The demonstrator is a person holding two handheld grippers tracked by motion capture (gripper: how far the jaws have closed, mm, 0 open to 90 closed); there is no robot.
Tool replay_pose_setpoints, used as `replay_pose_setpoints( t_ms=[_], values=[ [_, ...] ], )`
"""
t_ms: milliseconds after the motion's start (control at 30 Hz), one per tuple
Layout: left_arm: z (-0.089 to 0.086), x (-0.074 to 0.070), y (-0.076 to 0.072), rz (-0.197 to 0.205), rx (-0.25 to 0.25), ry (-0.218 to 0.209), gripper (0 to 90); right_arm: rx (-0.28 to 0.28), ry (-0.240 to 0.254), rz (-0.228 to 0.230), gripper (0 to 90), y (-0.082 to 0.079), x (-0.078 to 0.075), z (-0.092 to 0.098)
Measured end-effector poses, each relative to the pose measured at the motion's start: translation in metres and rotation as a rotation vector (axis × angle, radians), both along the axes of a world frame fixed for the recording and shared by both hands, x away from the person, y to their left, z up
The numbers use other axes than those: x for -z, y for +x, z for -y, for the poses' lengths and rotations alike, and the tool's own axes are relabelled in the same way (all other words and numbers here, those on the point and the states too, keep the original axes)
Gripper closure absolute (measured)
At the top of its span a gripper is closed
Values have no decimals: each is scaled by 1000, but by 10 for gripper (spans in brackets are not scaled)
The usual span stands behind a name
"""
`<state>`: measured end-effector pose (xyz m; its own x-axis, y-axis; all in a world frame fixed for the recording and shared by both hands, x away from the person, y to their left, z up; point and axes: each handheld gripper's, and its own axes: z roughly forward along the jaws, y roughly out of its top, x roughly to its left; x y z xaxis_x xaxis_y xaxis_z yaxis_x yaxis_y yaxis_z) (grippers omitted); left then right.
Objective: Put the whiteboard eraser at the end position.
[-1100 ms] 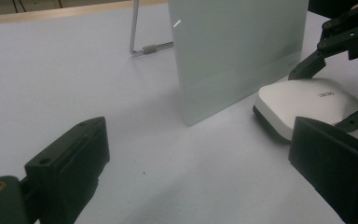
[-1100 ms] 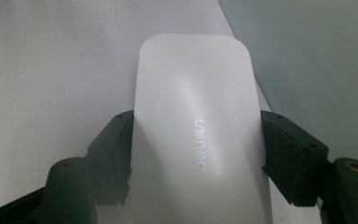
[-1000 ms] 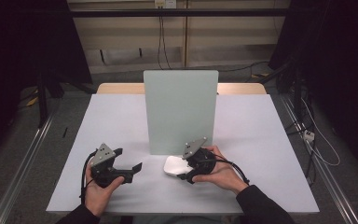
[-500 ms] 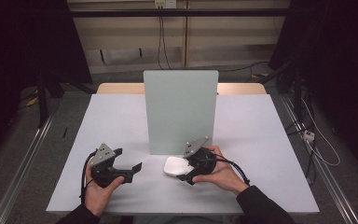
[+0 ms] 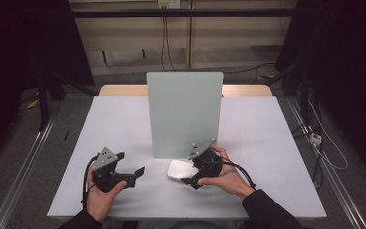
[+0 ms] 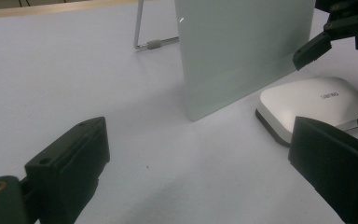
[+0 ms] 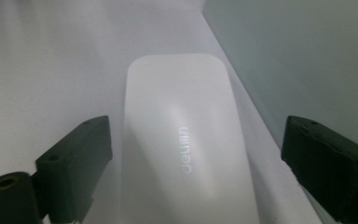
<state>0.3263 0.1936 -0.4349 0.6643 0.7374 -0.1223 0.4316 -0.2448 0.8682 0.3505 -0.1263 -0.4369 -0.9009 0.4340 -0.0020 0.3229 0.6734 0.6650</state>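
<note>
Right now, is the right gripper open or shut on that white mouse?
Open. The right gripper has just been opening; its jaws stand apart either side of the white mouse, pads clear of it.

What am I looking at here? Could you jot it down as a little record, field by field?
surface: table with a pale cover
object: white mouse, lying flat in front of the panel
backdrop: upright pale green panel on a wire stand
right gripper: jaws have just been opening; they stand wide on either side of the mouse, not pressing on it
left gripper: open, nothing between its jaws, left of the mouse
who: a person, one gripper in each hand
</note>
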Motion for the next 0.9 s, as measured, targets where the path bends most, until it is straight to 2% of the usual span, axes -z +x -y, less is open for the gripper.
replay_pose_setpoints(
  t_ms=[33, 100, 367, 567, 633, 700, 900],
  values=[
    [0, 0, 0, 0, 2, 0, 50, 4, -5, 10, 60, -1, 0, 0],
    [0, 0, 0, 1, 3, 2, 51, 11, 15, -6, 81, 0, -1, 1],
    [-1, 0, -1, 6, 5, -3, 41, 89, 68, -1, 79, -1, -6, 6],
    [-1, -1, -1, 3, 18, -7, 36, 140, 79, 23, 73, -3, -8, 8],
    [0, -1, -2, 9, 21, -4, 36, 170, 84, 55, 72, -4, -9, 10],
    [0, -1, -2, 8, 26, -4, 38, 186, 87, 68, 68, -6, -11, 12],
    [2, -2, -1, 28, 24, 20, 39, 251, 116, 92, 79, -9, -12, 22]
  ],
)
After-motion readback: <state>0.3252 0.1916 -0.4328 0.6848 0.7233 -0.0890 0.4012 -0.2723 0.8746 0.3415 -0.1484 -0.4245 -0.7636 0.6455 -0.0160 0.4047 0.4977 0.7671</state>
